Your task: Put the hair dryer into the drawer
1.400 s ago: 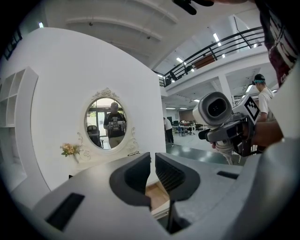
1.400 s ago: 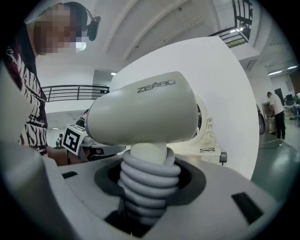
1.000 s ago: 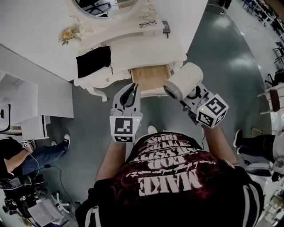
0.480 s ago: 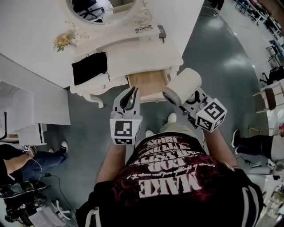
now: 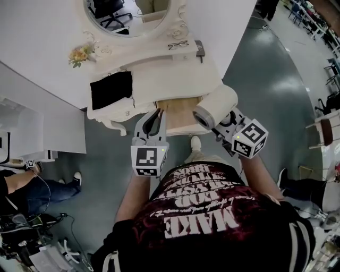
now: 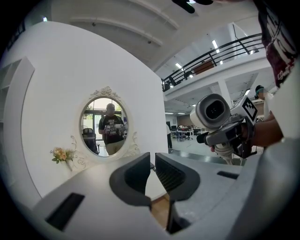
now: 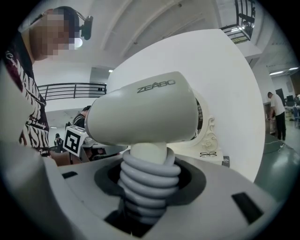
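In the head view a white hair dryer (image 5: 217, 105) is held in my right gripper (image 5: 227, 121), level with the right end of the open wooden drawer (image 5: 178, 106) of the white dressing table (image 5: 170, 71). The right gripper view shows the jaws shut on the dryer's (image 7: 140, 115) handle, which has the grey cord coiled round it; my right gripper (image 7: 146, 187) hides the lower handle. My left gripper (image 5: 155, 118) is at the drawer's left front corner, shut on nothing. In the left gripper view its jaws (image 6: 153, 171) point at the table, with the dryer (image 6: 213, 110) to the right.
On the tabletop lie a black cloth (image 5: 111, 88), a pair of glasses (image 5: 177, 45) and a small dark object (image 5: 199, 48). An oval mirror (image 5: 133, 10) and a flower posy (image 5: 81, 54) are behind. A white cabinet (image 5: 42, 122) and a seated person (image 5: 21, 191) are at left.
Both grippers have moved toward the dressing table. The dryer and the left gripper now overlap the open drawer's front instead of hanging short of it.
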The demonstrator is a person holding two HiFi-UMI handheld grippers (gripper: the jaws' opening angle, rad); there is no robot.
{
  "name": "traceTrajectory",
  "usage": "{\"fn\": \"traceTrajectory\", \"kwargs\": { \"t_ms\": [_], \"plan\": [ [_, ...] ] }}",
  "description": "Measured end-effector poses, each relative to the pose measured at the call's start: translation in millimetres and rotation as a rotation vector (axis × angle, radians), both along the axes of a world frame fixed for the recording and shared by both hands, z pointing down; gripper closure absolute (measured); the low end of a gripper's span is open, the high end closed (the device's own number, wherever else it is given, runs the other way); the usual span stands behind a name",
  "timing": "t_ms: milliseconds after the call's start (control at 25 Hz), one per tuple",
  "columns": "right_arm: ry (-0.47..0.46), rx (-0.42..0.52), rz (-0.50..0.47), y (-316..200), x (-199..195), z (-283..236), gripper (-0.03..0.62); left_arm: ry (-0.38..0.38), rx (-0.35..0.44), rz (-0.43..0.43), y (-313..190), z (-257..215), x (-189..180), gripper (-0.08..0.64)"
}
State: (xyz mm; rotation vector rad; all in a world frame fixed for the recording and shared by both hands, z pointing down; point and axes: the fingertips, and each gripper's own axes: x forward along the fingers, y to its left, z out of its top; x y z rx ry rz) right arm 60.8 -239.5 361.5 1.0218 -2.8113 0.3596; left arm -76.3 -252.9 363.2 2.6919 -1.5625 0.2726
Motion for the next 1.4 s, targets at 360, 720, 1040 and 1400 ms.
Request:
{"fn": "traceTrajectory", "kwargs": {
  "t_ms": [360,720,1040,1400],
  "plan": [
    [-0.015,0.008,-0.065,-65.6,-9.8,2.3,0.394,-0.004,0.006,-0.056,-50.6,-0.8,-5.5,0.523],
    [0.039,-0.078,-0.106,-103.5,-18.7,33.5,0.394,0.017,-0.045,-0.089,-81.8,28.6,-10.1,0.523],
    [0.035,-0.249,-0.158,-110.7,-29.1,99.2,0.394,0.011,-0.164,-0.133,-88.4,68.9,-17.7,0.523],
    [0.051,-0.392,-0.176,-129.0,-34.3,171.3,0.394,0.003,-0.227,-0.175,-102.7,90.0,-16.6,0.523]
  ]
}}
